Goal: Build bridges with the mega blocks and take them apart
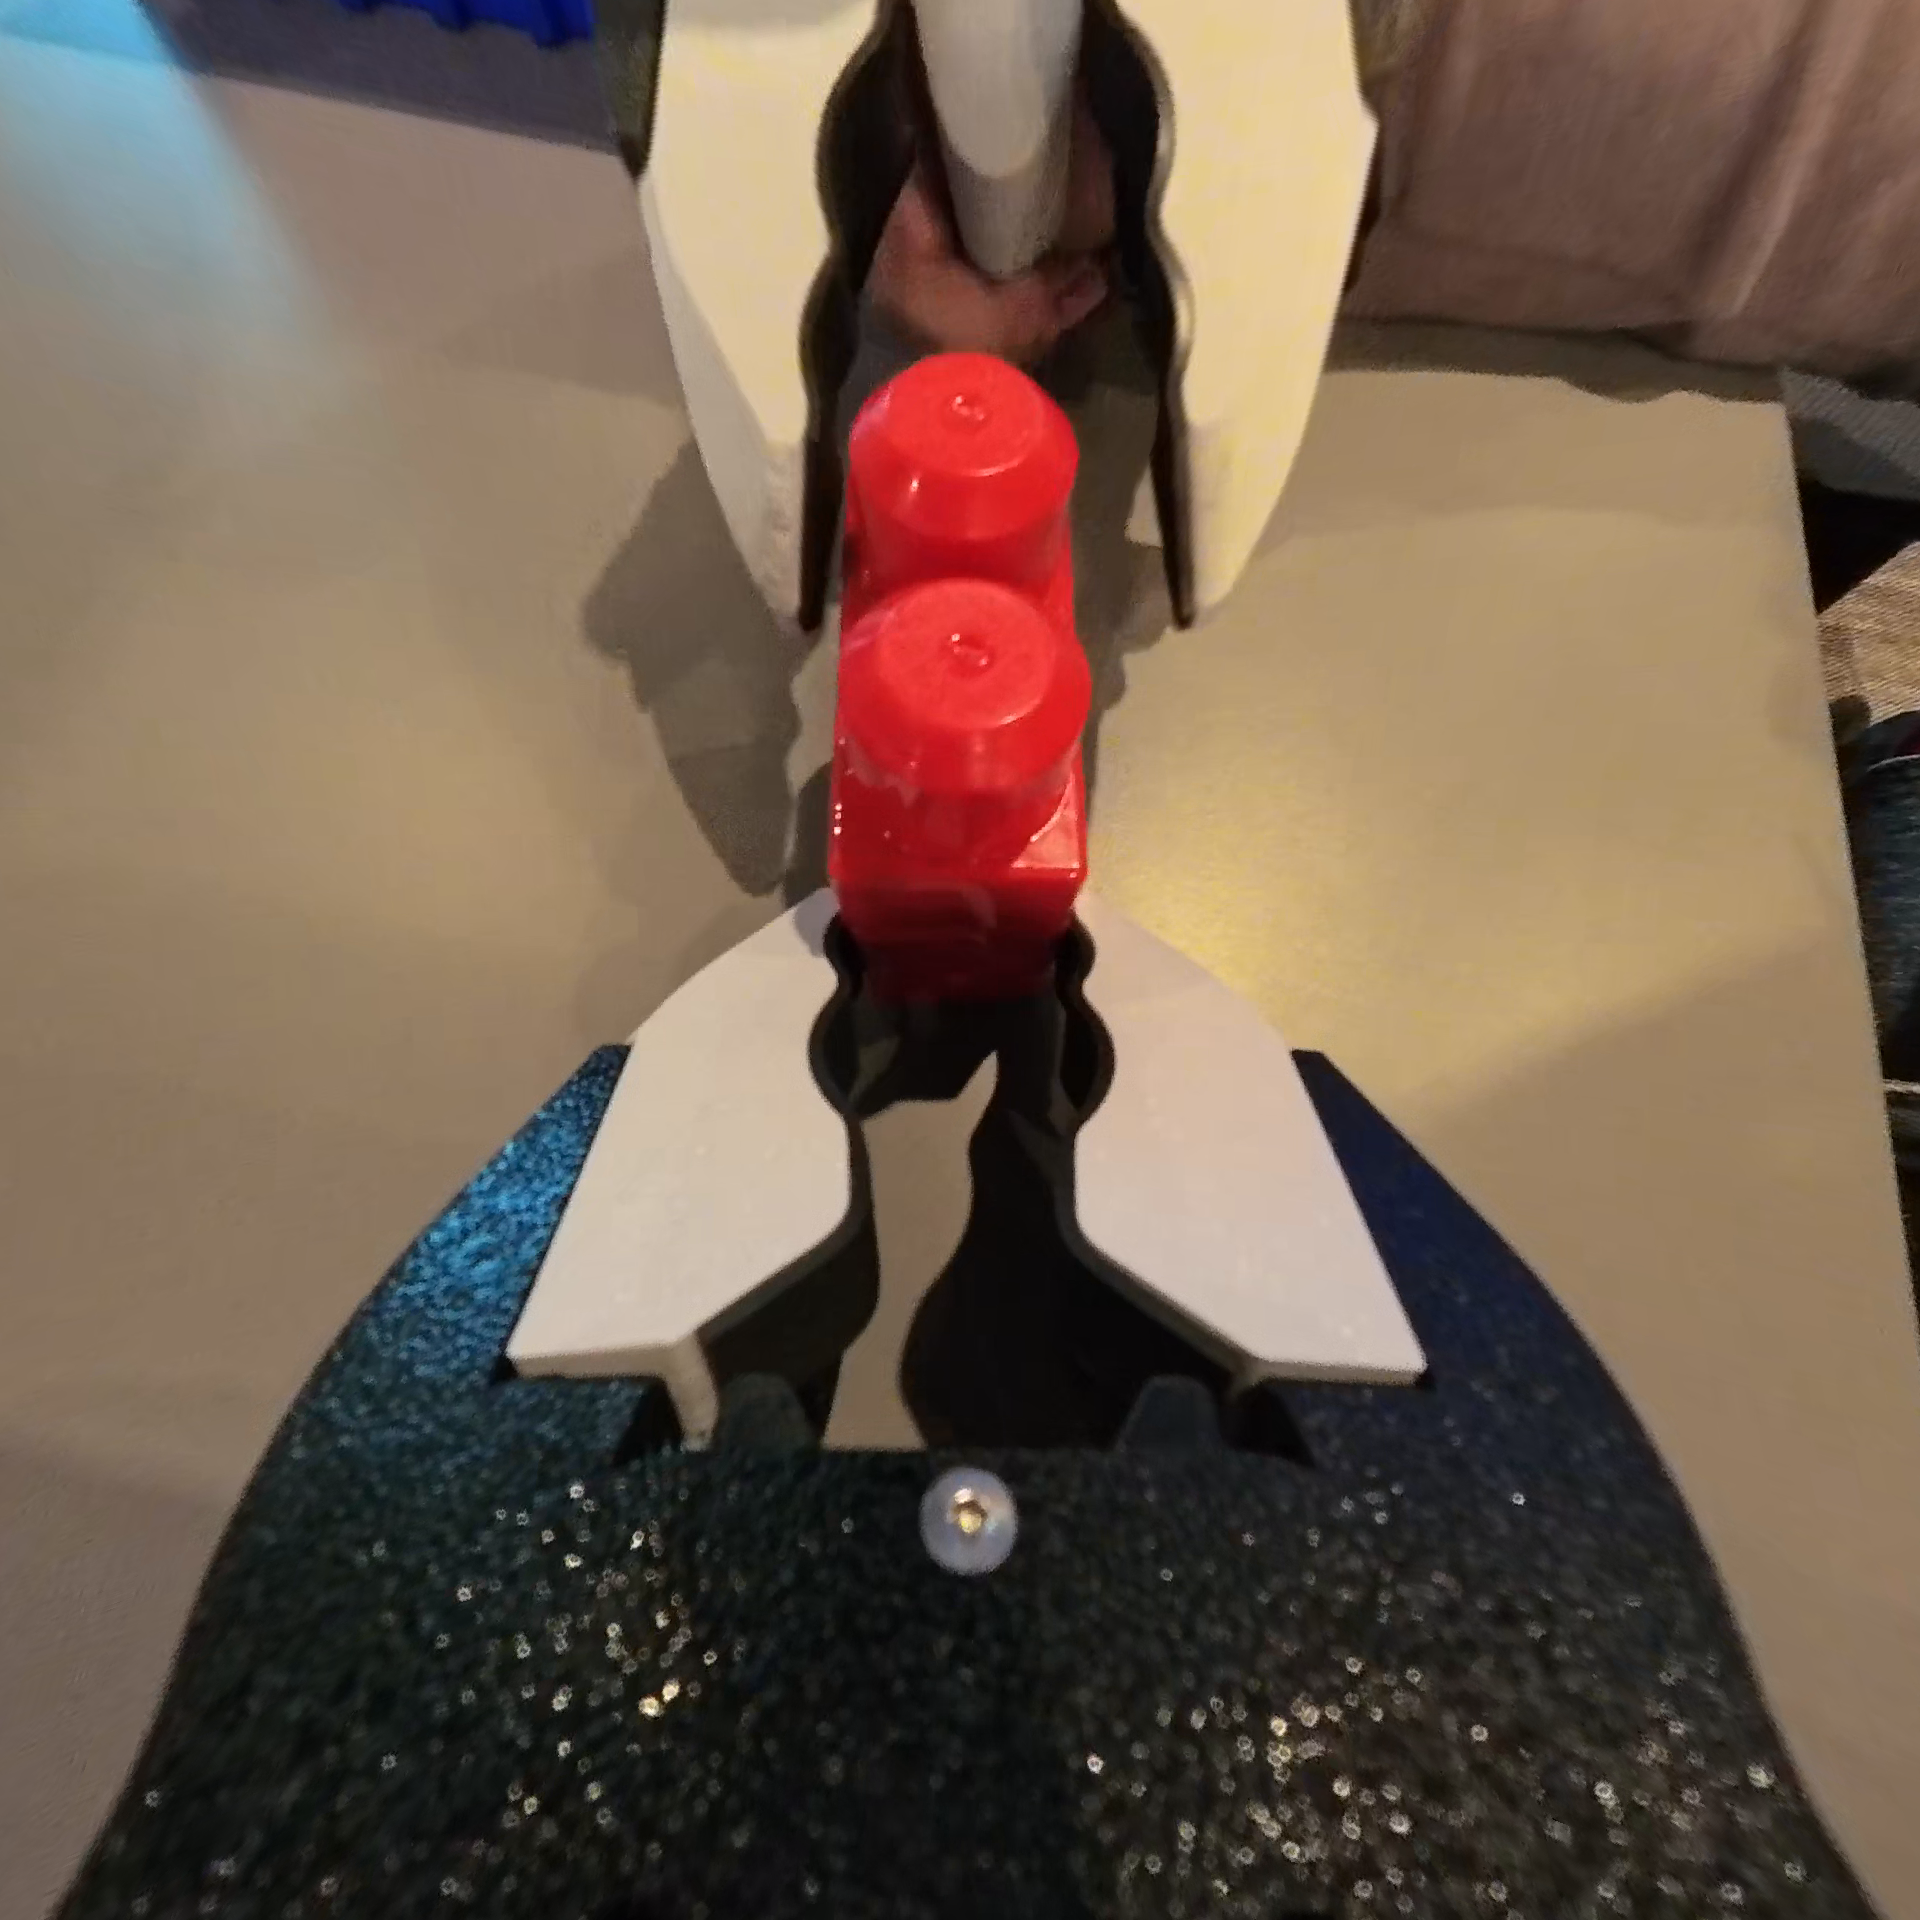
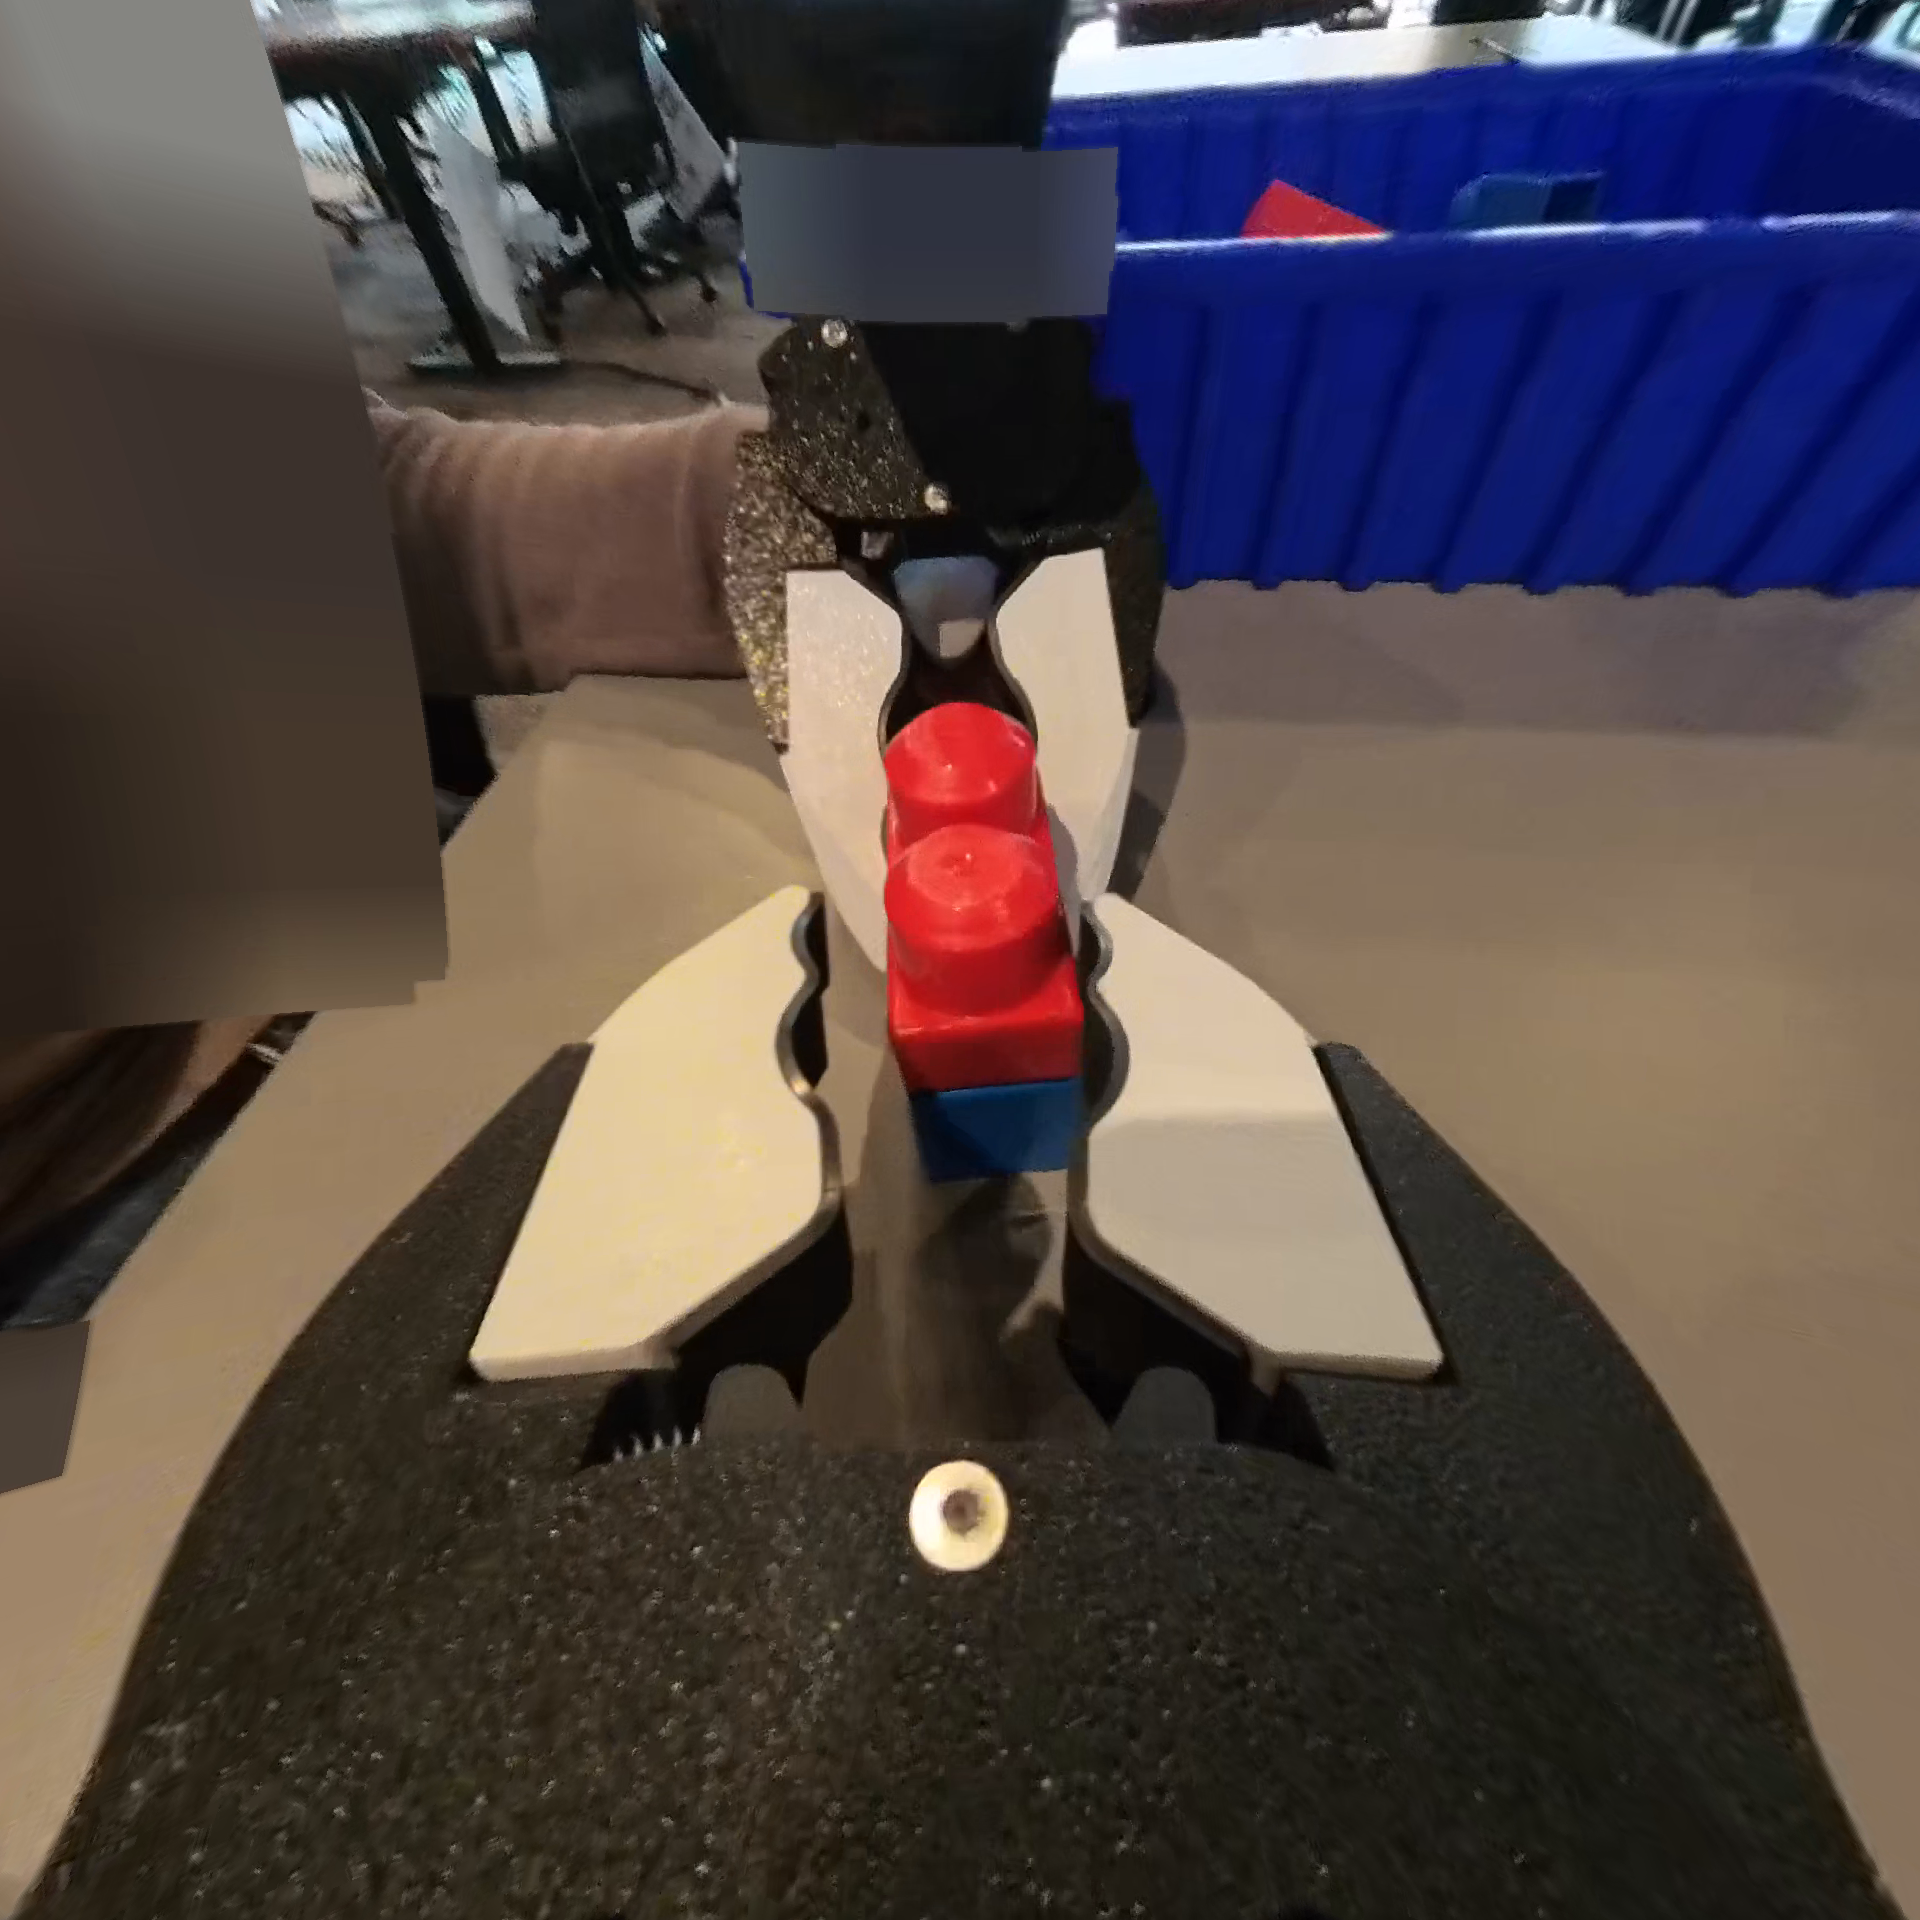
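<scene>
Nearest the lens in both wrist views is each tool's black speckled body (image 1: 956, 1714), with the pale fingers running forward from it.

The left gripper (image 1: 956, 920) has its jaws pinched on one end of the red block (image 1: 961, 727), which runs lengthwise away from the camera with two studs up. The right gripper (image 2: 954, 914) faces it from the other end. Its jaws are spread and straddle the block. One finger lies against the red side, and the other stands off with a gap showing. Under the red block's near end, in the right view, sits a blue block (image 2: 992, 1132) resting on the desk (image 1: 312, 831). A blue bin (image 2: 1507, 416) with more pieces stands well behind.

Whether the red piece is being seated or lifted off cannot be told for certain; either way the work is at the seam between red and blue.

- To part them, the right jaws should probably drop onto the blue block alone and close square on its flat sides, so the base is held while the left lifts straight up with no twist.
- To press them together, keep the red block level and push down over the blue one, not out at the unsupported end.
- The risk is a lopsided grip — one finger touching first could skew the stack on the smooth desk.
</scene>
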Tool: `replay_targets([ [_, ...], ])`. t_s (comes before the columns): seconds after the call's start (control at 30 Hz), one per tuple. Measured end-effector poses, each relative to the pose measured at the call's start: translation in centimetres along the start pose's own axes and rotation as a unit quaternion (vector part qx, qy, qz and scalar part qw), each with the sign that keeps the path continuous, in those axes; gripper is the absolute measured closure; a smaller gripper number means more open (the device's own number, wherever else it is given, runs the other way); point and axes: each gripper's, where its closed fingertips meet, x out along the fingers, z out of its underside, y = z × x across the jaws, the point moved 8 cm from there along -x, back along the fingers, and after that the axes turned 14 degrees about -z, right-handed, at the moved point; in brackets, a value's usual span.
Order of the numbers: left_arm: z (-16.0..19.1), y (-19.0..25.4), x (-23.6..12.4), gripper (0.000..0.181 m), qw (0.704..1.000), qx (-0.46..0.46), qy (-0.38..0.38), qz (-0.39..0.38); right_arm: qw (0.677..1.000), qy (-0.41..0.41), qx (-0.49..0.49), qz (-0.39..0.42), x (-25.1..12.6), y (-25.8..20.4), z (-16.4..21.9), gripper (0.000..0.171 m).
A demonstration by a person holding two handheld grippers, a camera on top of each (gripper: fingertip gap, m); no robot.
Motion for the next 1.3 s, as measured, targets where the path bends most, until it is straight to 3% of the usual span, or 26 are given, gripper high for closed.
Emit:
replay_targets([
  [0.07, 0.0, 0.1, 0.0, 0.145, 1.000, 0.002, 0.000, 0.003, 0.999, -0.011, -0.021, 0.022, 0.4, 0.0, -0.4, 0.139],
  [0.57, 0.0, 0.3, 0.0, 0.145, 1.000, 0.000, 0.000, -0.001, 1.000, 0.011, -0.025, 0.013, 0.4, -0.1, -0.1, 0.140],
  [0.67, -0.1, 0.3, 0.0, 0.145, 1.000, -0.003, -0.001, -0.006, 1.000, 0.020, -0.018, -0.010, 0.8, -0.3, -0.4, 0.116],
  [0.73, -0.1, 0.3, 0.1, 0.145, 1.000, -0.004, -0.001, -0.006, 1.000, -0.007, -0.028, 0.007, 1.3, -0.1, -0.3, 0.116],
  [0.87, -0.1, 0.3, 0.0, 0.145, 1.000, -0.004, -0.001, -0.004, 0.998, -0.034, -0.041, 0.034, 1.8, 0.2, -0.4, 0.135],
  [1.03, -0.1, 0.4, 0.0, 0.145, 1.000, -0.002, -0.001, -0.009, 0.998, -0.035, -0.033, 0.040, 1.8, 0.1, -0.4, 0.135],
  [1.17, -0.2, 0.1, 0.3, 0.096, 0.999, 0.005, 0.002, -0.042, 0.997, -0.024, -0.038, 0.063, 0.9, 0.1, -0.7, 0.136],
  [1.3, -0.8, -0.3, -0.3, 0.089, 0.996, 0.001, 0.053, -0.069, 0.988, 0.052, -0.100, 0.103, -1.3, -1.6, -3.9, 0.136],
])
